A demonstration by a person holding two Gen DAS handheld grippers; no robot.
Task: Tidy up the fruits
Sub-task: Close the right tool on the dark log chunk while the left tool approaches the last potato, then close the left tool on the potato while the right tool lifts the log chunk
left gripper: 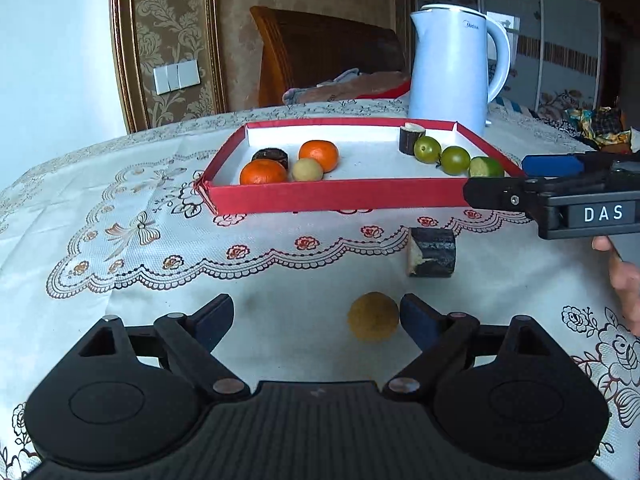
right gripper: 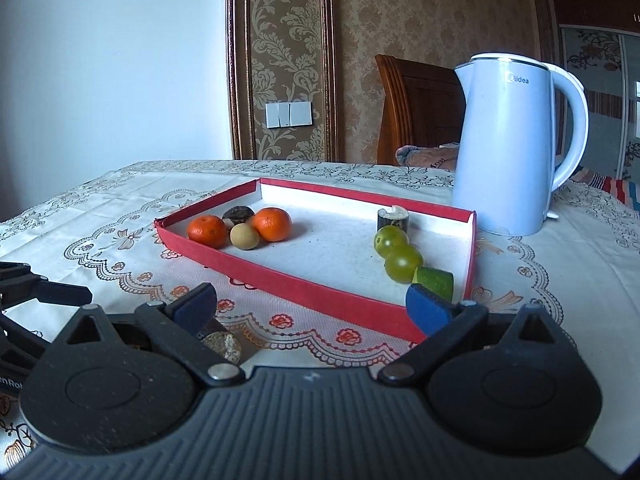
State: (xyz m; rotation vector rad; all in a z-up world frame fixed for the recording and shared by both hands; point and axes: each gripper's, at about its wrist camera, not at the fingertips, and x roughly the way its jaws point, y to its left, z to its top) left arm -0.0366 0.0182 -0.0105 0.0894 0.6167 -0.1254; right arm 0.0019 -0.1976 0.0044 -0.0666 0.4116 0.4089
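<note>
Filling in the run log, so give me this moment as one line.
left gripper: open, by yellow fruit | right gripper: open, empty | red tray: holds oranges, green fruits | dark cylinder: on tablecloth

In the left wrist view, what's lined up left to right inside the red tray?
Near-left orange → dark chunk → pale round fruit → second orange → dark cut cylinder → green fruit → second green fruit → cut green piece.
</note>
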